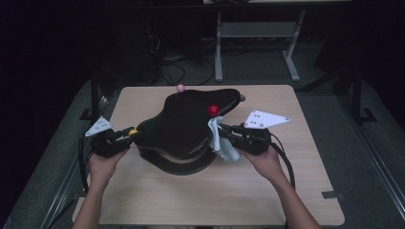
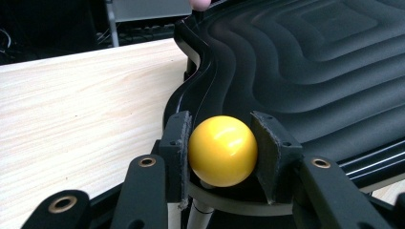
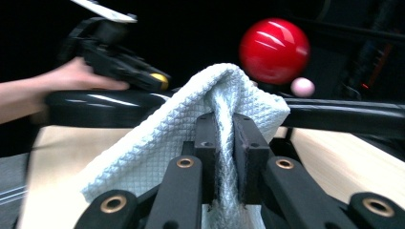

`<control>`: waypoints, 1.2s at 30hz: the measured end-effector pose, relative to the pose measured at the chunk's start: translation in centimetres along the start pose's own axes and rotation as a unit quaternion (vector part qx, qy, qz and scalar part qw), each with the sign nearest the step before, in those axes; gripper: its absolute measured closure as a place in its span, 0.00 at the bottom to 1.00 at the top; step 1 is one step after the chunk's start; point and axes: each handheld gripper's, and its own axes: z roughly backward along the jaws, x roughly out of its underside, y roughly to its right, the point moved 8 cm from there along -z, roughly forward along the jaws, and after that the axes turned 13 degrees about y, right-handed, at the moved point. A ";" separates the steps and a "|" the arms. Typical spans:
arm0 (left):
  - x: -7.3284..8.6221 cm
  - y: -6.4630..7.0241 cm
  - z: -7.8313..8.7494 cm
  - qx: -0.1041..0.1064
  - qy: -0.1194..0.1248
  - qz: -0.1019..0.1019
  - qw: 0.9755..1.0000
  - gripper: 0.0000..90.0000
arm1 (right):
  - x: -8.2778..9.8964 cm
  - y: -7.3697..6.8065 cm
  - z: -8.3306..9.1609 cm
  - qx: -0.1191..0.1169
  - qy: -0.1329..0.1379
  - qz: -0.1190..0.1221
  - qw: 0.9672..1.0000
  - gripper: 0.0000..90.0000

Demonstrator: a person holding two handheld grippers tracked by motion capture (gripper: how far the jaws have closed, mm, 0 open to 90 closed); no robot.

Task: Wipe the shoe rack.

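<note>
A person is standing at a pale wooden worktop (image 1: 296, 186), working a black, three-lobed board (image 1: 191, 126) with a handheld gripper in each hand. The left gripper (image 1: 125, 135) is clamping a yellow ball knob (image 2: 222, 150) at the board's near-left tip, its pads pressing on either side of the ball. The right gripper (image 1: 223, 130) is pinching a white waffle-weave cloth (image 3: 157, 148) tight between its jaws and is holding it against the board's right edge, just below a red ball knob (image 1: 213, 109). A pink ball knob (image 1: 180, 88) is standing at the board's far tip.

The board is sitting in the middle of the worktop, its top stepped in glossy contour ridges (image 2: 305, 62) and resting on a rounded base. It looks rigid and fairly heavy, and its polished plastic is likely slippery, so the knobs are probably the surest places to take hold. The yellow one, hard and smooth, could roll out of a loose grip; the pads are sitting well across its middle. The cloth looks soft, light and limp, draping in folds and hanging below the jaws. Gripped at a bunched fold, as here, it should stay put while being dragged, though the loose tail may snag on the red knob's stem or the board's rim.
</note>
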 end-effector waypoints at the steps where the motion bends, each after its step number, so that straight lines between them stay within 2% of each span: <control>1: 0.0 0.0 0.0 0.000 0.000 -0.001 1.000 0.67 | -0.3 -0.7 0.3 -0.011 0.004 0.004 1.000 0.90; 4: 0.0 0.0 0.0 0.000 -0.001 -0.001 1.000 0.67 | -0.9 -2.2 1.0 -0.037 0.010 0.021 0.999 0.90; 5: 0.0 0.0 0.0 0.000 -0.001 -0.001 1.000 0.67 | -1.0 -2.3 1.0 -0.038 0.009 0.025 0.999 0.90; 7: 0.0 0.0 0.0 0.000 -0.001 0.000 1.000 0.67 | -1.0 -1.9 0.8 -0.035 0.004 0.021 0.999 0.90; 8: 0.0 0.0 0.0 0.001 -0.001 0.000 1.000 0.67 | -0.8 -1.3 0.6 -0.022 -0.003 0.019 1.000 0.90; 11: 0.0 0.1 0.1 0.001 -0.001 0.000 1.000 0.67 | -0.7 -1.5 0.7 -0.026 -0.001 0.017 1.000 0.90; 16: 0.0 0.1 0.1 0.002 -0.003 -0.002 1.000 0.67 | -1.2 -4.0 1.5 -0.070 0.010 0.025 0.997 0.90; 18: 0.0 0.0 0.2 0.001 -0.003 -0.001 1.000 0.67 | -1.2 -4.5 1.4 -0.076 0.008 0.035 0.996 0.90; 20: 0.0 0.0 0.1 0.002 -0.002 0.000 1.000 0.67 | -1.3 -4.1 1.3 -0.076 0.006 0.033 0.997 0.90; 23: 0.0 0.0 0.1 0.001 -0.003 0.000 1.000 0.67 | -1.2 -2.5 1.0 -0.047 -0.002 0.024 0.999 0.90; 25: 0.0 0.0 0.2 0.000 -0.002 0.000 1.000 0.67 | -1.2 -2.5 1.0 -0.048 -0.002 0.023 0.999 0.91; 26: 0.0 0.0 0.1 0.000 -0.002 0.001 1.000 0.67 | -1.2 -2.8 1.0 -0.053 0.000 0.025 0.998 0.90; 29: 0.0 0.0 0.2 0.001 -0.002 0.000 1.000 0.67 | -1.2 -4.6 1.4 -0.090 0.009 0.029 0.996 0.90; 30: 0.0 0.0 0.2 0.001 -0.002 0.000 1.000 0.67 | -1.1 -4.9 1.3 -0.092 0.008 0.033 0.995 0.90; 32: 0.0 0.0 0.1 0.000 -0.002 0.000 1.000 0.67 | -1.1 -4.5 1.2 -0.092 0.011 0.026 0.995 0.90; 33: 0.0 0.0 0.1 -0.001 -0.002 0.000 1.000 0.67 | -1.1 -4.0 1.2 -0.085 0.012 0.023 0.996 0.90; 36: 0.0 0.0 0.1 -0.001 -0.002 -0.001 1.000 0.67 | -0.8 -1.7 0.8 -0.036 0.008 0.018 0.999 0.91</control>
